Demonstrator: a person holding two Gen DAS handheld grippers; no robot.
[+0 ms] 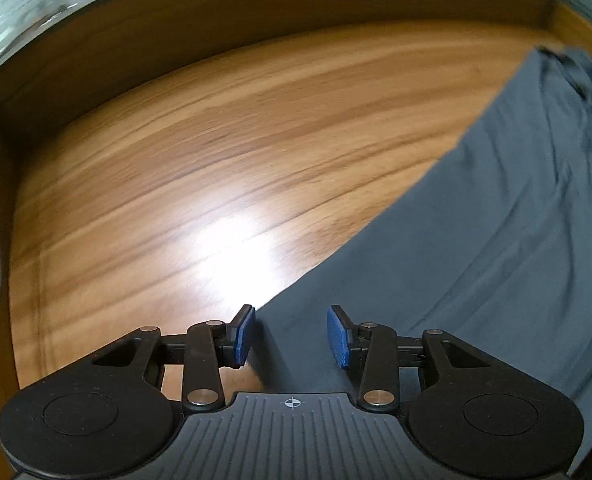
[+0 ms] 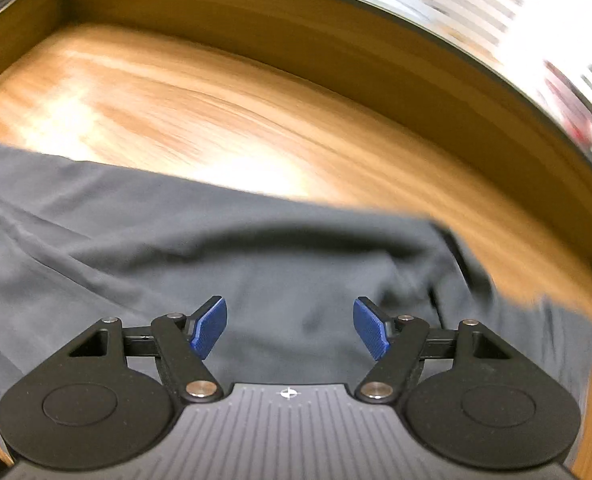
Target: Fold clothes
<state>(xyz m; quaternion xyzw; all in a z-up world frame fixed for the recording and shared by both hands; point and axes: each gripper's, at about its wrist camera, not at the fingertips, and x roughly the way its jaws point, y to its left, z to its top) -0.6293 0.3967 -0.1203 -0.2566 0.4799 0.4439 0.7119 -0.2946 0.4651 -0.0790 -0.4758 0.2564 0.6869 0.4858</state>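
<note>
Wood surface [image 1: 175, 160] bare; grey cloth [image 2: 175, 248] looked thin, limp, light. Best pinched at its edge; left claw [image 1: 289, 336] part-open, right claw [image 2: 289, 328] wide, both empty.

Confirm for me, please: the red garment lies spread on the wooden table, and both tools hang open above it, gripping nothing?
Not quite: the garment is grey, not red, as the right wrist view shows. The rest holds: it lies spread on the wooden table, and the left tool and right tool are both open, gripping nothing.

Bare wooden tabletop [image 1: 175, 152] beside garment [image 1: 516, 220]; raised rim [image 1: 255, 4] behind.
</note>
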